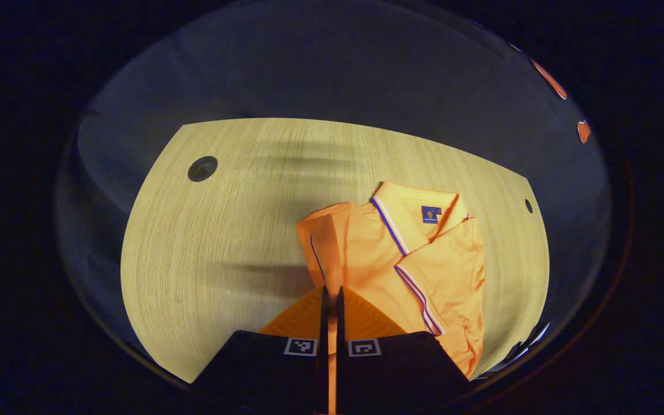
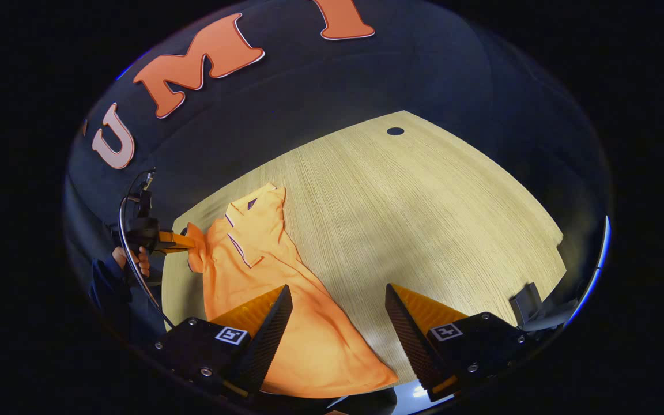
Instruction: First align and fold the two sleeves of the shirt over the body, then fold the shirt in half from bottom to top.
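Looking along my left gripper (image 1: 332, 300), I see its fingers drawn nearly together on a fold of the orange shirt (image 1: 401, 259), pinching the near edge of the left sleeve (image 1: 323, 245); a sliver of cloth shows in the narrow slit between them. Ahead and to the left of that gripper the pale wooden counter (image 1: 222, 230) lies bare out to its curved far edge, where a round cable hole (image 1: 202, 168) sits, with a smaller hole (image 1: 528, 206) near the right corner. From my right gripper (image 2: 338, 311), the fingers stand wide apart and hold nothing; the left finger hangs over the shirt's (image 2: 286, 311) lower body, the right finger over bare counter (image 2: 424, 207), which stretches ahead and right to its edge by another hole (image 2: 395, 131). Far off to the left in that view I see the other gripper (image 2: 185, 242) clamped on the sleeve, with a hand (image 2: 133, 259) behind it. The shirt is a polo, lying front up with its collar (image 1: 418, 213) away from me, dark piping on collar and placket, a small dark label inside the neck, and the right sleeve (image 1: 447, 271) already laid over the body.
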